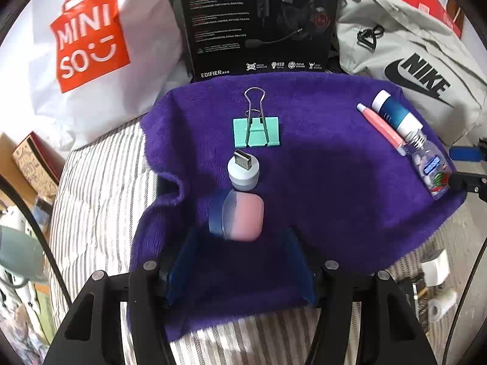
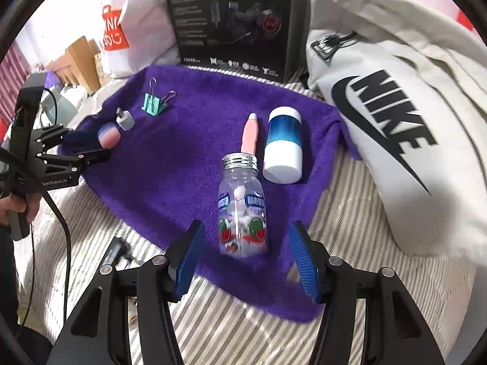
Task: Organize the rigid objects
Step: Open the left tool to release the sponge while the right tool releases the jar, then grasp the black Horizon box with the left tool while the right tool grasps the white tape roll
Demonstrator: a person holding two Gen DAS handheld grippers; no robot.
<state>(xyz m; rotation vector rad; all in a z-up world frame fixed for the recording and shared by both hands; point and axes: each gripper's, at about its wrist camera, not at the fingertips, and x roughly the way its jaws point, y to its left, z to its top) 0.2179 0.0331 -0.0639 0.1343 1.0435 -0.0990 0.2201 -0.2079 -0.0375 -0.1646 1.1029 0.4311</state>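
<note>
Two grippers hover over a fuzzy purple towel (image 2: 182, 164). Left gripper (image 1: 240, 261) fingers spread wide behind a pink-and-blue capsule (image 1: 240, 219); right gripper (image 2: 243, 255) fingers released, flanking a clear plastic bottle (image 2: 242, 210).

Bright daylight, blown-out top left, fisheye-warped edges, slight motion blur

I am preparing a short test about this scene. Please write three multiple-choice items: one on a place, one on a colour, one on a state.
1. What lies between the binder clip and the pink capsule?
A. USB plug
B. pink tube
C. clear bottle

2. What colour is the cloth?
A. green
B. purple
C. grey

3. How is the right gripper?
A. shut on the bottle
B. open
C. not in view

Answers: 1 A, the USB plug sits in line between them. 2 B, the pile is purple. 3 B, its fingers stand apart on either side of the clear bottle.
</note>
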